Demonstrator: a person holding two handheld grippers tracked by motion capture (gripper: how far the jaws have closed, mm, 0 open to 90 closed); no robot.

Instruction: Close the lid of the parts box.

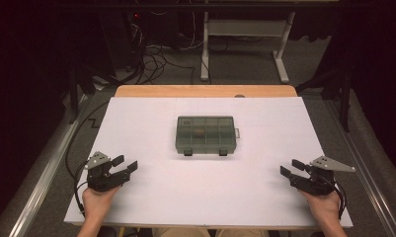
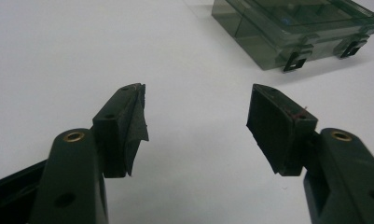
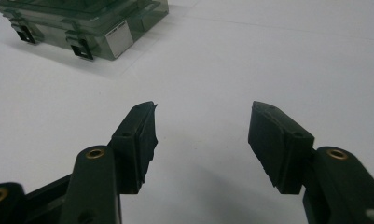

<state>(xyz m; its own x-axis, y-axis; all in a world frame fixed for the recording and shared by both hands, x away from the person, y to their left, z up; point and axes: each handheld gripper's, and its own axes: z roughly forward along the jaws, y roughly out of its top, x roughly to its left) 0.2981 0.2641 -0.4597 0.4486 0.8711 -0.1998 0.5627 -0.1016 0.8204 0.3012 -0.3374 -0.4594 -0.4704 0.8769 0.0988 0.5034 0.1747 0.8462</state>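
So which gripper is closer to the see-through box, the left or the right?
Left, but only slightly. The left gripper sits down-left of the box; the right gripper sits down-right, a bit farther off. Both are open and touch nothing.

A: What did your box (image 1: 205, 134) look like?
B: Smoky, see-through plastic, glossy, with a paper label on one end.

A: And your fingers (image 2: 124, 126)?
B: Matt black plastic, their pads rough and frayed. Your surface (image 1: 151, 197) was smooth, matt white, with a wooden edge.
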